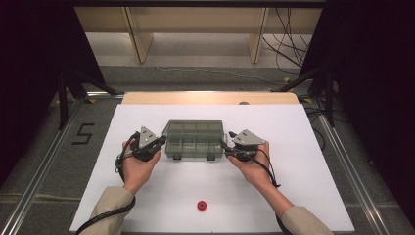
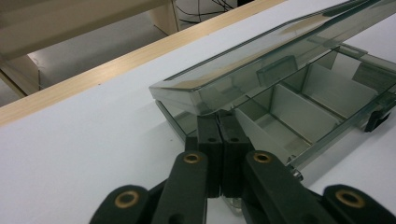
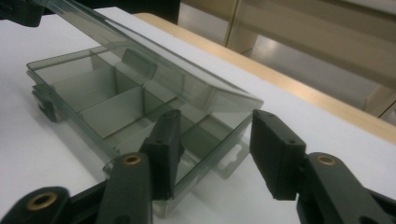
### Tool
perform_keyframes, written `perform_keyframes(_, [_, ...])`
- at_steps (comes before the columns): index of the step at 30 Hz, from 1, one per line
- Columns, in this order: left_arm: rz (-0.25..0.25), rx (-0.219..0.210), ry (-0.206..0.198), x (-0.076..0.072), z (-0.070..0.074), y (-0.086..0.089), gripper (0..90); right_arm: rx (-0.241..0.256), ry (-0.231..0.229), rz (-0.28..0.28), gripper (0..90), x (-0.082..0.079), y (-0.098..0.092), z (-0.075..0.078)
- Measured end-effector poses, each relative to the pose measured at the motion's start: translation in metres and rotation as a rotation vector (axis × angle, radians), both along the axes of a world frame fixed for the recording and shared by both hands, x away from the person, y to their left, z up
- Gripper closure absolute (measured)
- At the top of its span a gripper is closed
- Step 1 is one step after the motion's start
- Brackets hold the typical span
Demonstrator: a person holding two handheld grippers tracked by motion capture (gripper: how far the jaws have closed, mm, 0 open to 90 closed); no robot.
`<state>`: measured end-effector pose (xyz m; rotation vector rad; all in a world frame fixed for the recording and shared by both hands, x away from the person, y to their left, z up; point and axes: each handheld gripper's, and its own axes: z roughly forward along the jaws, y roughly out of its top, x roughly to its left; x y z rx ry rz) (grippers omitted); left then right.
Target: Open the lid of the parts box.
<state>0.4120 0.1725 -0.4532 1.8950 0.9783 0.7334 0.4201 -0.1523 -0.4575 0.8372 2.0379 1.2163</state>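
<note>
A clear compartment box (image 1: 194, 139) was seen in the middle of the white surface (image 1: 293, 147), its lid (image 2: 280, 56) partly raised. The left tongs (image 2: 220, 126) were pressed together at its left end — the right tongs (image 3: 212, 140) were spread at its right end. A small red object (image 1: 201, 205) lay nearer, well apart.

High view looks forward and down over the surface (image 1: 161, 196); both gripper views sit close, sharing the compartment box (image 1: 194, 140) from opposite ends.
</note>
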Motion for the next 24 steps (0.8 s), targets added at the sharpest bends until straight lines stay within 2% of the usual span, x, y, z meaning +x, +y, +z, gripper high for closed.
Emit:
perform_keyframes(3, [0.022, 0.025, 0.000, 0.001, -0.003, 0.001, 77.6, -0.010, -0.038, 0.009, 52.4, 0.001, 0.003, 0.001])
perform_keyframes(4, [0.032, 0.041, -0.016, 0.001, -0.003, 0.002, 75.2, -0.009, -0.041, 0.013, 52.4, 0.001, 0.004, 0.001])
perform_keyframes(5, [0.023, 0.034, -0.013, 0.002, -0.004, 0.003, 74.0, -0.006, -0.041, 0.013, 52.4, 0.001, 0.004, 0.001])
perform_keyframes(6, [0.026, 0.045, -0.024, 0.002, -0.003, 0.003, 73.6, -0.003, -0.044, 0.013, 52.3, 0.001, 0.005, 0.001])
perform_keyframes(9, [0.004, 0.085, -0.078, 0.004, -0.001, 0.004, 72.8, -0.004, -0.048, 0.015, 52.2, 0.002, 0.005, 0.000])
perform_keyframes(10, [0.004, 0.100, -0.089, 0.004, 0.000, 0.003, 72.6, -0.005, -0.062, 0.013, 52.3, 0.003, 0.005, 0.000])
perform_keyframes(16, [-0.003, 0.147, -0.137, 0.008, 0.000, -0.001, 72.5, -0.001, -0.064, 0.017, 54.7, 0.004, 0.008, 0.001])
perform_keyframes(19, [0.003, 0.152, -0.154, 0.009, 0.002, -0.002, 73.6, -0.003, -0.079, 0.018, 58.6, 0.005, 0.009, 0.002])
perform_keyframes(20, [0.006, 0.156, -0.158, 0.009, 0.003, -0.002, 73.8, -0.005, -0.099, 0.022, 59.6, 0.007, 0.009, 0.003])
perform_keyframes(21, [0.004, 0.151, -0.160, 0.010, 0.003, -0.002, 74.4, 0.001, -0.090, 0.021, 60.0, 0.007, 0.010, 0.003])
perform_keyframes(24, [0.008, 0.159, -0.175, 0.012, 0.006, -0.002, 75.9, 0.001, -0.105, 0.011, 61.4, 0.009, 0.011, 0.004])
